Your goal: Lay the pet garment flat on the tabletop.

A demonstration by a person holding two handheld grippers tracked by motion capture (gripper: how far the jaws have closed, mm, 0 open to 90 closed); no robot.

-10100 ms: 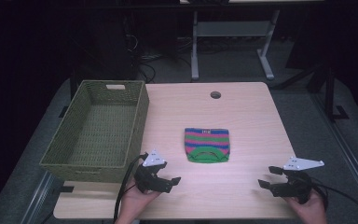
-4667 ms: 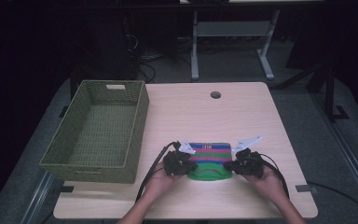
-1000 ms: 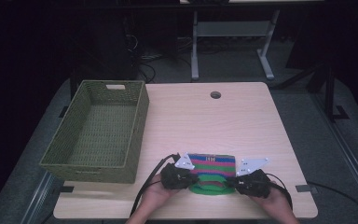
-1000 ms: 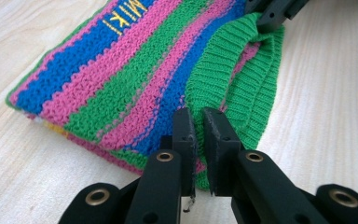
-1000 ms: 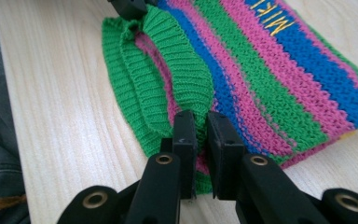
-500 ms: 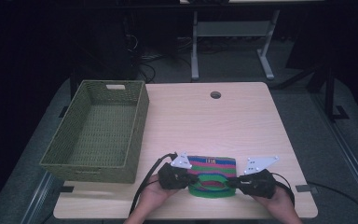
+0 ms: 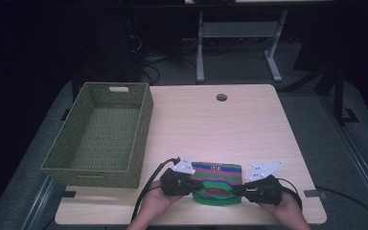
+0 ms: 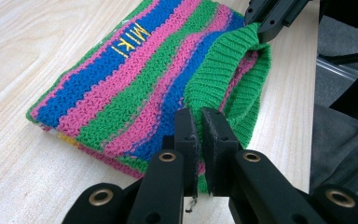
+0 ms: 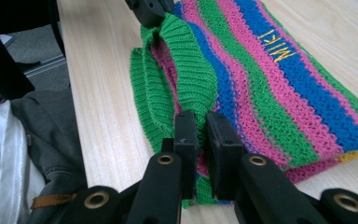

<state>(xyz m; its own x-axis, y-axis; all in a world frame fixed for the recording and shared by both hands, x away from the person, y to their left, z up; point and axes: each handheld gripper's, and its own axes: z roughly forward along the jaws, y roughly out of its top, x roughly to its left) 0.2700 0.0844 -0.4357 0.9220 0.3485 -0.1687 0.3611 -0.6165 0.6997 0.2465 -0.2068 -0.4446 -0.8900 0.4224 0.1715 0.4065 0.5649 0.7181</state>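
Both tongs have drawn the striped knit hat (image 7: 217, 183) toward the worktop's (image 7: 211, 120) near edge. Left tongs (image 8: 198, 140) and right tongs (image 9: 199, 140) each pinch the green ribbed cuff at opposite ends. Its long axis runs between them, crown pointing away. The basket (image 7: 98, 136) lies left, nearer the left hand.

At the lower middle of the high view, the left gripper (image 7: 195, 183) and the right gripper (image 7: 237, 190) are chunky black bodies, each topped by a pale grey three-cornered plate with small dark holes. A black cable curls from each. In the gripper views, the matt black jaws are flat rectangular blocks on arms studded with brass-ringed rivets. Dark grey clothing shows at the frame edge.
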